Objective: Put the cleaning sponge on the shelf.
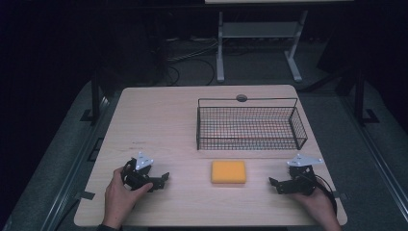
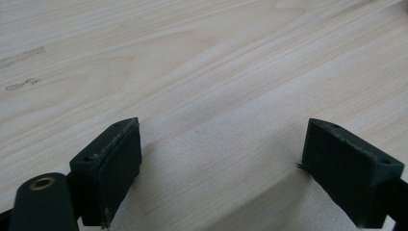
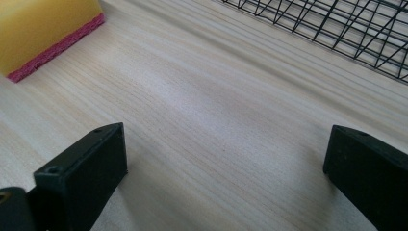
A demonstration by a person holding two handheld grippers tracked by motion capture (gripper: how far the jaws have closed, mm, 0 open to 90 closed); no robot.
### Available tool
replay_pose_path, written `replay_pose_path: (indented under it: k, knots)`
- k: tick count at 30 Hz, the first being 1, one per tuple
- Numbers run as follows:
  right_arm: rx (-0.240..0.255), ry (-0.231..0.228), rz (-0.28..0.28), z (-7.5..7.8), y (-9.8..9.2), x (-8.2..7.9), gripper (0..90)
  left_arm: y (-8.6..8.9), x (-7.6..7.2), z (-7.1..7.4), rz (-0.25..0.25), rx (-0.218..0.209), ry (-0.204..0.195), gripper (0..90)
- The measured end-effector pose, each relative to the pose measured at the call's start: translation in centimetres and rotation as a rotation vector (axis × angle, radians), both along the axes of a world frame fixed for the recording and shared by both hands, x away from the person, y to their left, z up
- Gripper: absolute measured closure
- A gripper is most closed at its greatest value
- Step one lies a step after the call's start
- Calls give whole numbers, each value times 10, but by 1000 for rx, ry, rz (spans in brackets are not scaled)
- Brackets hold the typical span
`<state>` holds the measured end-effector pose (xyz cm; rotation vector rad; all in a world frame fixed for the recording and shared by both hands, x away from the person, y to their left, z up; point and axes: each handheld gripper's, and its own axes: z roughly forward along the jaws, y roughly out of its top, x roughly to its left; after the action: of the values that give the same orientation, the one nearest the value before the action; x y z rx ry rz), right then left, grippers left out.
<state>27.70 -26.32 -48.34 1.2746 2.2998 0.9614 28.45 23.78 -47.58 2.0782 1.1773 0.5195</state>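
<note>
Near edge of the light wood table [image 1: 163,110]: two hands, one gripper each, both low over the wood. Left hand [image 1: 120,192] holds the left gripper [image 1: 161,179] at the near-left part of the tabletop, jaws pointing toward the middle; in the left gripper view the two black jaws stand wide apart with bare wood grain between them, nothing pinched. Right hand [image 1: 320,202] holds the right gripper [image 1: 275,184] at the near-right, jaws pointing left; in the right gripper view its jaws are likewise spread wide over bare table, gripping nothing. Between the two grippers, apart from both, lies a yellow sponge [image 1: 228,172], flat on the table; the right gripper view shows a pink-red scouring layer on its underside. Just beyond the sponge, right of centre, stands a black wire basket [image 1: 250,143], upright. Farther off, past the table's far edge, dark floor with a white table frame [image 1: 260,43] and loose cables [image 1: 192,55].
</note>
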Motion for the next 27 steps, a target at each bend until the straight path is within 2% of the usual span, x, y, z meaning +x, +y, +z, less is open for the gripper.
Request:
replay_pose_path:
  k: [10, 12, 13, 16, 19, 20, 23, 27]
  knots:
    - [-1, 3, 7, 0, 0, 1, 8, 0, -1, 0, 3, 1, -2, 132]
    - [-17, 31, 5, 3, 2, 3, 19, 1, -2, 0, 8, 1, -4, 132]
    - [-17, 31, 5, 3, 2, 3, 19, 1, -2, 0, 8, 1, -4, 133]
    - [-2, 34, 12, 10, 3, 3, 139, 1, -2, 0, 12, 1, -3, 133]
    - [-4, 29, 27, 13, 4, 2, 177, 1, -2, 0, 12, 1, -3, 133]
    - [7, 14, 33, 16, 5, 1, 215, 1, -2, 0, 12, 1, -3, 133]
    - [21, 14, 38, 20, 5, -1, 259, 1, -2, 0, 11, 1, -3, 133]
    - [68, 15, 74, 29, 4, -4, 455, 1, -2, 0, 12, 1, -3, 133]
